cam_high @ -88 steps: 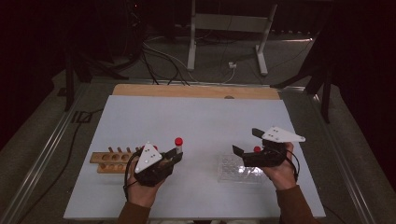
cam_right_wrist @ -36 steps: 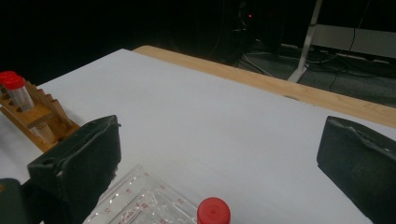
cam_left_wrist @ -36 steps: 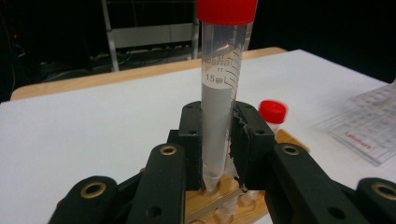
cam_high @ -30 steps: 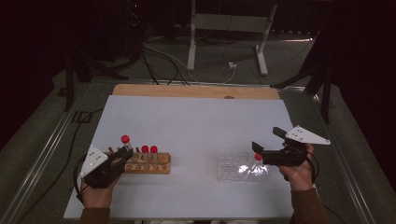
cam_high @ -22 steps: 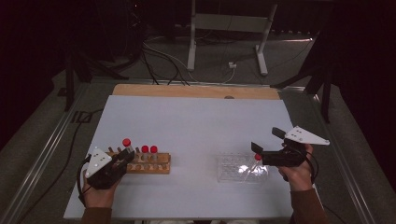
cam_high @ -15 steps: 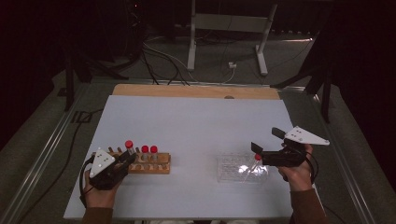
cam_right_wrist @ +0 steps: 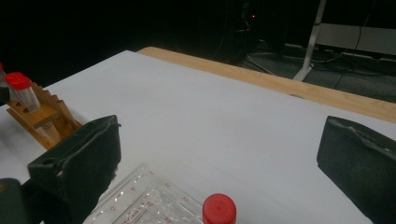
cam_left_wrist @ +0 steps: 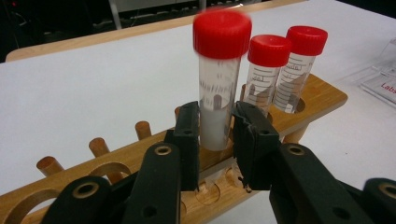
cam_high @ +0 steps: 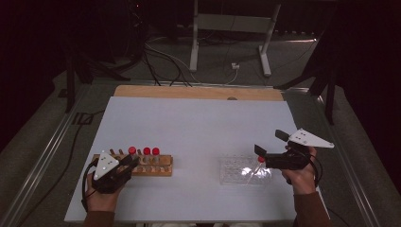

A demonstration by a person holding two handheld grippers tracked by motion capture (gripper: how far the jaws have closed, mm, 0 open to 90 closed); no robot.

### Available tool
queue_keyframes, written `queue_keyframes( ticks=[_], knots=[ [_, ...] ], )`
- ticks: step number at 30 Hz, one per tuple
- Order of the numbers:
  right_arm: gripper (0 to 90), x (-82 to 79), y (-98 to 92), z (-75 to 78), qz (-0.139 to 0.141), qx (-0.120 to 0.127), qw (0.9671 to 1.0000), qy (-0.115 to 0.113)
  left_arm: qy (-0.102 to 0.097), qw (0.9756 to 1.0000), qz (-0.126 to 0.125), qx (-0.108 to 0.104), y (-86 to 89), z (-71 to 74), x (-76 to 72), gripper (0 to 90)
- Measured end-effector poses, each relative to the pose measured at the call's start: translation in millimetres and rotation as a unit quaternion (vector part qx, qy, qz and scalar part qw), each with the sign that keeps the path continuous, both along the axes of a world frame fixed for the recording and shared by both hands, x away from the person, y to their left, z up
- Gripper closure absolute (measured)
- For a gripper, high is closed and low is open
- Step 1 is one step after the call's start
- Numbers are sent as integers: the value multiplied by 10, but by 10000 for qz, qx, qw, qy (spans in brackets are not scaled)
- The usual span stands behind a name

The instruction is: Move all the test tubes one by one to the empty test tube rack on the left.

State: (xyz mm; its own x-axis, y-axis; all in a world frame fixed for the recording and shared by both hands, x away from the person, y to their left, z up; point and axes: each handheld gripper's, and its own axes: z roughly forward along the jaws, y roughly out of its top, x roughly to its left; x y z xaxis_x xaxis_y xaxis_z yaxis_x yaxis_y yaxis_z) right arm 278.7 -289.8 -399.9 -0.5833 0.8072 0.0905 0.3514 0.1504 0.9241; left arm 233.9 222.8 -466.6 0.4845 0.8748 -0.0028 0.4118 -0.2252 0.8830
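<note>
The left tongs have just been easing apart around a red-capped tube. The tube stands upright in the wooden rack, seated in a hole, and the jaws flank its lower, clear part; there looks to be a thin gap on each side, so the pads no longer press it. From above, the left tongs sit at the near-left end of the rack, with the tube just ahead of the tips and two more capped tubes beyond it to the right.

The right tongs stand wide open, holding nothing. Directly between and just under them a second red-capped tube rests in a clear plastic tray.

How the tube will likely handle: light, stiff and smooth-walled plastic, so it can slip or tilt in hard pads if taken too near the rounded bottom. The straight wall below the cap, around the printed scale, looks the best place to pinch, squarely across. The cap is wider and ribbed, a fair stop against sliding downwards. A moderate squeeze should do, as heavy pressure could squirt it out sideways.
</note>
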Motion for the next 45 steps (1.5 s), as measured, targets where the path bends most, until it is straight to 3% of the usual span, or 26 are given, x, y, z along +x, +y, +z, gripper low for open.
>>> queue_keyframes(
  ticks=[6,11,13,20,29,30,35,38,45],
  knots=[
    [0,-7,0,-4,-1,0,10000,-4,4,10000,-16,-41,-2,8,-16,587],
    [0,-12,-18,-3,-9,-20,10000,-11,-87,9998,40,-162,23,35,-44,352],
    [0,-14,-27,-8,-13,-24,10000,-12,-189,9992,124,-322,41,63,-57,273],
    [41,-45,-67,-63,-61,-121,9999,24,-314,9973,130,-645,89,122,-71,237],
    [82,-147,-104,-205,-55,-271,9996,88,-336,9966,253,-710,76,179,-66,72],
    [126,-179,-103,-262,-61,-343,9994,85,-327,9966,270,-708,68,179,-62,23],
    [190,-224,-111,-363,-37,-380,9992,117,-346,9964,255,-730,57,184,-65,16],
    [321,-287,-126,-445,-21,-387,9992,59,-346,9964,254,-732,56,182,-64,15],
    [481,-367,-143,-570,71,-439,9990,89,-328,9963,265,-750,58,165,-60,15]
  ],
)
